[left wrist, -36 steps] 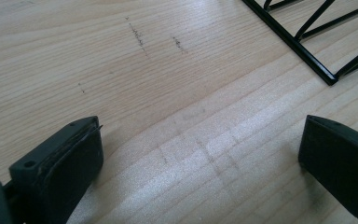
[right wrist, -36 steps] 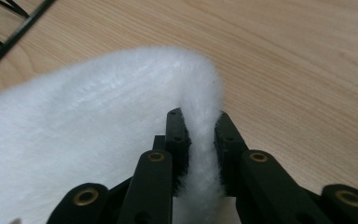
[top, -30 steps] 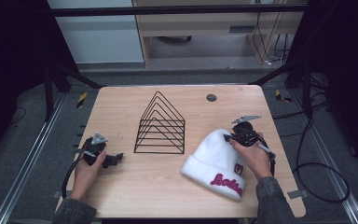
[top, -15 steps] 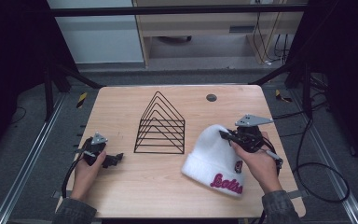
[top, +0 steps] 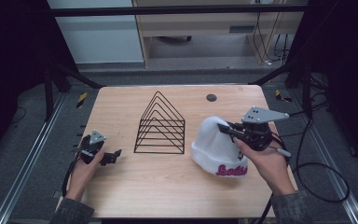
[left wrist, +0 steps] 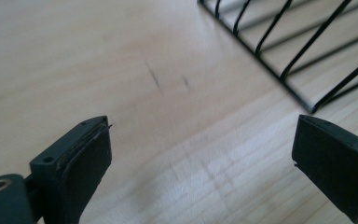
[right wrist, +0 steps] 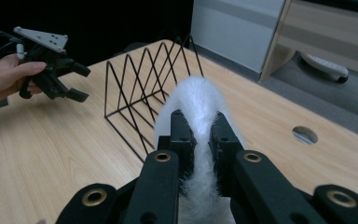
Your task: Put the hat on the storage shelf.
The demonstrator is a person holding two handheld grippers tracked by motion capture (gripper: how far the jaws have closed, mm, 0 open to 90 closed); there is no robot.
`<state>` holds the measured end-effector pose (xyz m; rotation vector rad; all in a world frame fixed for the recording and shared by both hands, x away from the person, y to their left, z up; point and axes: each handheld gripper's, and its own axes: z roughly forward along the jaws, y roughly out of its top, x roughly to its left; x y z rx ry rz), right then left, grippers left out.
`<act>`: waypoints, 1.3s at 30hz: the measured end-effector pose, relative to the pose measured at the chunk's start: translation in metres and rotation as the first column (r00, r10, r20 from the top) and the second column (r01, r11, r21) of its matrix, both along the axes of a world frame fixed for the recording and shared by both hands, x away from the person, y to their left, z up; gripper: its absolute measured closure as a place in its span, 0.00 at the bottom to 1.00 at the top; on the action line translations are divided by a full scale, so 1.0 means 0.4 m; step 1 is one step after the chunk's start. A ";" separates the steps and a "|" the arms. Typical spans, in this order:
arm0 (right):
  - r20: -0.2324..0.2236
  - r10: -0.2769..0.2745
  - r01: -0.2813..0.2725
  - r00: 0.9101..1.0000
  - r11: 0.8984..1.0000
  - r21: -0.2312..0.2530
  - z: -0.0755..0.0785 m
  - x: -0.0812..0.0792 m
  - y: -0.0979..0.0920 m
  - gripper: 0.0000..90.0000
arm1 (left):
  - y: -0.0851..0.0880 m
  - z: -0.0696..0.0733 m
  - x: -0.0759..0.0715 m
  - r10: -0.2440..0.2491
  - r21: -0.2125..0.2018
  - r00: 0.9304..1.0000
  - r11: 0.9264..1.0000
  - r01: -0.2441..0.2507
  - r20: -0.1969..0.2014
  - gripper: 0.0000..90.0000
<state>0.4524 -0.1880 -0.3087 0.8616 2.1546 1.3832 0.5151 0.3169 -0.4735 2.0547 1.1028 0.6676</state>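
A white knit beanie (top: 213,144) with pink lettering on its cuff lies at the right of the wooden table (top: 168,186). My right gripper (top: 227,129) is shut on the fabric near its crown, and the white fluff (right wrist: 200,107) bulges up between the two black jaws. My left gripper (top: 114,155) rests low over the table's left side, open with nothing in it. Its pads (left wrist: 86,158) stand wide apart over bare wood. A black wire rack (top: 160,126) of triangular frames stands between the two grippers, its corner (left wrist: 307,98) just ahead of the left gripper.
A round cable hole (top: 211,97) sits in the table's far right part. Cables trail off the right edge onto the grey floor (top: 326,154). A metal rail (top: 32,154) runs along the left side. In the right gripper view, the left hand and its gripper (right wrist: 56,74) show beyond the rack (right wrist: 144,88).
My right gripper has lifted and pulled the beanie's crown up and toward the right, so the hat now stands taller. The left gripper has stayed put.
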 end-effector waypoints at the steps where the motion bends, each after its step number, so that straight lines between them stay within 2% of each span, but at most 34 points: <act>1: 0.008 0.000 0.000 1.000 1.000 0.005 0.011 0.001 -0.004 0.93 | 0.000 0.015 -0.008 0.000 -0.020 0.999 1.000 0.000 0.039 0.06; 2: 0.008 0.000 0.000 1.000 1.000 0.005 0.011 0.001 -0.004 0.93 | 0.000 0.015 -0.008 0.000 -0.020 0.999 1.000 0.000 0.039 0.06; 3: 0.016 0.005 -0.005 1.000 1.000 0.013 0.032 0.004 -0.011 0.93 | 0.004 0.047 -0.019 -0.019 -0.078 0.997 0.997 0.024 0.069 0.06; 4: 0.016 0.005 -0.005 1.000 1.000 0.013 0.032 0.004 -0.011 0.93 | 0.004 0.047 -0.019 -0.019 -0.078 0.997 0.997 0.024 0.069 0.06; 5: 0.030 0.003 -0.004 1.000 1.000 0.008 0.053 0.008 -0.016 0.93 | 0.005 0.071 -0.024 -0.028 -0.110 0.996 0.993 0.037 0.081 0.06; 6: 0.035 0.000 0.000 0.999 1.000 0.008 0.064 0.010 -0.018 0.93 | 0.005 0.086 -0.027 -0.036 -0.118 0.996 0.992 0.046 0.082 0.06; 8: 0.047 0.002 -0.003 0.999 1.000 0.020 0.084 0.015 -0.020 0.93 | -0.004 0.120 -0.031 -0.060 -0.122 0.995 0.990 0.070 0.084 0.07; 9: 0.047 0.002 -0.003 0.999 1.000 0.020 0.084 0.015 -0.020 0.93 | -0.004 0.120 -0.031 -0.060 -0.122 0.995 0.990 0.070 0.084 0.07; 10: 0.060 0.003 -0.004 0.998 1.000 0.021 0.103 0.019 -0.020 0.93 | -0.011 0.138 -0.033 -0.078 -0.118 0.993 0.989 0.088 0.083 0.07; 11: 0.060 0.003 -0.004 0.998 1.000 0.021 0.103 0.019 -0.020 0.93 | -0.021 0.157 -0.036 -0.095 -0.105 0.992 0.989 0.104 0.085 0.07; 12: 0.070 0.005 -0.006 0.998 1.000 0.022 0.121 0.022 -0.018 0.93 | -0.047 0.198 -0.042 -0.131 -0.071 0.987 0.988 0.138 0.093 0.07; 13: 0.070 0.005 -0.006 0.998 1.000 0.022 0.121 0.022 -0.018 0.93 | -0.047 0.198 -0.042 -0.131 -0.071 0.987 0.988 0.138 0.093 0.07; 16: 0.078 0.008 -0.012 0.997 0.999 0.051 0.149 0.030 -0.010 0.93 | -0.091 0.259 -0.050 -0.192 -0.039 0.976 0.980 0.197 0.106 0.07; 17: 0.090 0.007 -0.012 0.996 0.999 0.050 0.173 0.035 0.001 0.93 | -0.117 0.295 -0.055 -0.229 -0.038 0.966 0.971 0.235 0.119 0.07; 18: 0.090 0.007 -0.012 0.996 0.999 0.050 0.173 0.035 0.001 0.93 | -0.117 0.295 -0.055 -0.229 -0.038 0.966 0.971 0.235 0.119 0.07; 21: 0.117 0.025 -0.032 0.993 0.998 0.058 0.219 0.046 0.025 0.93 | -0.150 0.342 -0.060 -0.271 -0.023 0.953 0.961 0.276 0.137 0.07; 22: 0.121 0.029 -0.036 0.992 0.998 0.057 0.226 0.050 0.029 0.93 | -0.162 0.360 -0.058 -0.290 -0.019 0.947 0.955 0.296 0.140 0.07; 23: 0.121 0.029 -0.036 0.992 0.998 0.057 0.226 0.050 0.029 0.93 | -0.162 0.360 -0.058 -0.290 -0.019 0.947 0.955 0.296 0.140 0.07; 25: 0.140 0.037 -0.046 0.990 0.997 0.066 0.254 0.061 0.046 0.93 | -0.177 0.386 -0.052 -0.297 -0.016 0.942 0.953 0.304 0.155 0.07; 27: 0.158 0.043 -0.054 0.987 0.996 0.069 0.272 0.068 0.057 0.93 | -0.181 0.393 -0.051 -0.300 -0.021 0.941 0.952 0.306 0.159 0.09; 28: 0.162 0.047 -0.061 0.986 0.995 0.079 0.281 0.072 0.063 0.93 | -0.187 0.406 -0.046 -0.307 -0.031 0.938 0.948 0.315 0.163 0.09; 29: 0.168 0.052 -0.066 0.985 0.995 0.079 0.289 0.075 0.068 0.93 | -0.187 0.406 -0.046 -0.307 -0.031 0.938 0.948 0.315 0.163 0.11; 30: 0.177 0.054 -0.068 0.983 0.995 0.077 0.298 0.079 0.074 0.93 | -0.194 0.418 -0.041 -0.314 -0.050 0.935 0.944 0.325 0.163 0.12; 33: 0.187 0.057 -0.073 0.981 0.994 0.079 0.314 0.086 0.086 0.93 | -0.202 0.428 -0.037 -0.316 -0.039 0.933 0.944 0.327 0.171 0.14; 37: 0.207 0.060 -0.077 0.977 0.994 0.073 0.342 0.100 0.110 0.93 | -0.219 0.450 -0.038 -0.335 -0.052 0.924 0.935 0.350 0.186 0.18; 39: 0.215 0.060 -0.075 0.975 0.995 0.060 0.352 0.109 0.121 0.93 | -0.224 0.454 -0.039 -0.338 -0.049 0.922 0.934 0.353 0.191 0.19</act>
